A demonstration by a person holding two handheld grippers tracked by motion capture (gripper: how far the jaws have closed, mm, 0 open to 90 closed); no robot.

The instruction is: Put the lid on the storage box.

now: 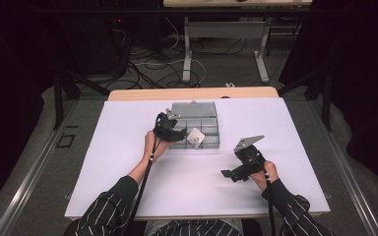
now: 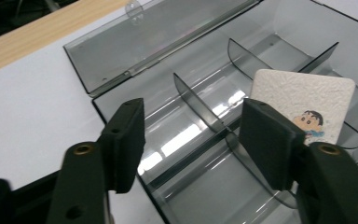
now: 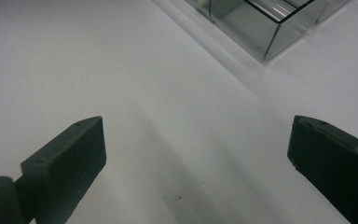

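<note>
Smoky grey plastic organiser box, lid swung open toward the far side, sits mid tabletop on the white cover. A white square card with a cartoon figure leans tilted in a near compartment, propped against a divider. Left gripper hovers over the box's near edge, jaws spread wide, nothing between them; its right-hand jaw is just beside the card, contact unclear. Right gripper hangs above bare tabletop, well apart from the box, jaws wide open and empty. Risks, as judged: the nearby jaw could knock the leaning card flat or out over the wall; pressing a divider could skid the light box.
</note>
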